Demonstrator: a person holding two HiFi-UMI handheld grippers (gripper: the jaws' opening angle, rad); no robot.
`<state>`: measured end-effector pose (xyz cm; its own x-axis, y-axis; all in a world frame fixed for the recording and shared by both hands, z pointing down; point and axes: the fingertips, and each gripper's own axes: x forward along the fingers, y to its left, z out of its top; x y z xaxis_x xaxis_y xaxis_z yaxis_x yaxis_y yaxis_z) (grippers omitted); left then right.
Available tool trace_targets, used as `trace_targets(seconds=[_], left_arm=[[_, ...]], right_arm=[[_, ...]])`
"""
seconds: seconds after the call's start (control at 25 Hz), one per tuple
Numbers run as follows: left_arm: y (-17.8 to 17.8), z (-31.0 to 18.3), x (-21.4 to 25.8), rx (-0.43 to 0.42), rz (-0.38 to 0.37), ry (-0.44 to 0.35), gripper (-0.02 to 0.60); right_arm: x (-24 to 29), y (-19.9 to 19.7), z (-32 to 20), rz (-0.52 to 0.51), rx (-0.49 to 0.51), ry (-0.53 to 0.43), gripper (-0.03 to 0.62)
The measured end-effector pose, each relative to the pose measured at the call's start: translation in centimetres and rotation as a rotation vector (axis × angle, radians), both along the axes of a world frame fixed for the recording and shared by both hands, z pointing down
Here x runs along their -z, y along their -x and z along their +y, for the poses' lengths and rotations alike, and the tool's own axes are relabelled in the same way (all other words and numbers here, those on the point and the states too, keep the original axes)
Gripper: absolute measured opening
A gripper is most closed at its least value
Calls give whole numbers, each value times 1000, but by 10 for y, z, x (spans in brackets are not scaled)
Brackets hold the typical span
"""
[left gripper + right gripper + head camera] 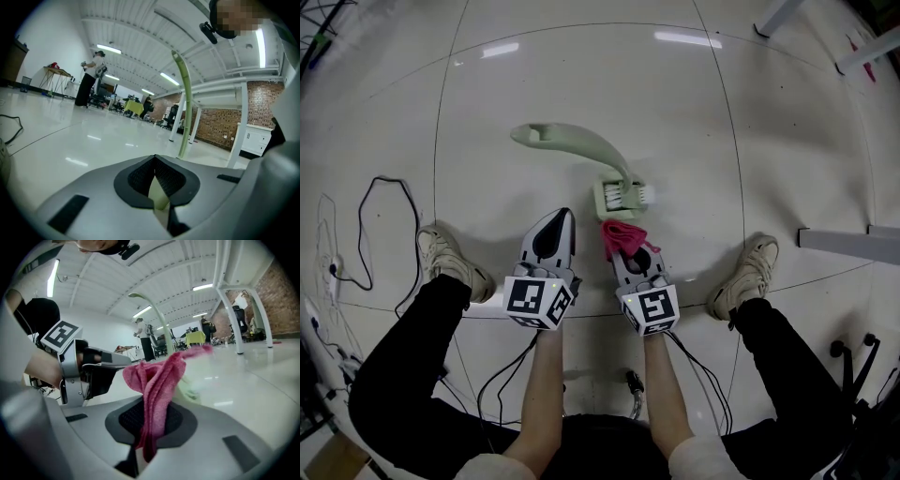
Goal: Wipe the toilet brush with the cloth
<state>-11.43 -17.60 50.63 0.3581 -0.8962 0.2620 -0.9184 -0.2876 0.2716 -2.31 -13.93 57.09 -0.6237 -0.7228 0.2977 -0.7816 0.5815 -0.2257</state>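
A pale green toilet brush (623, 195) stands on the white floor. Its curved handle (567, 139) arches up and to the left, and it also rises ahead in the left gripper view (183, 103). My left gripper (563, 214) hangs just left of the brush's base, apart from it, with its jaws together (154, 176). A thin pale green sliver shows between them, and I cannot tell what it is. My right gripper (620, 249) is shut on a pink cloth (623, 234), which stands up bunched from the jaws (157, 380), just short of the brush base.
My two shoes (441, 253) (755, 267) rest on the floor either side of the grippers. A black cable (375, 220) loops at the left. A grey metal bar (848, 244) lies at the right. People and furniture stand far off across the hall (91, 79).
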Motion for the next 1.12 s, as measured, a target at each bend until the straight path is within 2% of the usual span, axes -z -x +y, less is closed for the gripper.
trace_targets(seconds=[0.2,0.36,0.4,0.48,0.56,0.6,0.64,0.68,0.8,0.92,1.12], left_arm=[[-8,-2,-1,-29,-8,-9,5],[-14,0,-1,-59,-6,-26,5],[-16,0,1,-83,6,-42,5],[-28,1,6,-183,51,-77,8],[-43,1,7,-319,65,-91,225],[-50,1,5,-389,43,-95,313],[-56,0,2,-457,9,-97,392],[-62,0,-3,-521,-28,-96,427],[-71,-8,-18,-661,-105,-74,490],[-71,-23,-30,-728,-151,-59,503],[-86,-37,-39,-797,-122,-56,503]], right_arm=[[-9,-57,-16,26,-123,11,32],[-11,-75,-29,29,-165,13,32],[-9,-76,-30,27,-168,9,32],[-4,-74,-30,15,-168,3,32],[-2,-69,-28,2,-159,7,32],[-2,-66,-26,-4,-155,15,32],[-3,-62,-23,-10,-152,24,32],[-5,-59,-20,-17,-153,35,32],[-12,-51,-11,-43,-161,67,32],[-16,-46,-7,-56,-161,92,32],[-15,-39,-10,-83,-157,102,32]])
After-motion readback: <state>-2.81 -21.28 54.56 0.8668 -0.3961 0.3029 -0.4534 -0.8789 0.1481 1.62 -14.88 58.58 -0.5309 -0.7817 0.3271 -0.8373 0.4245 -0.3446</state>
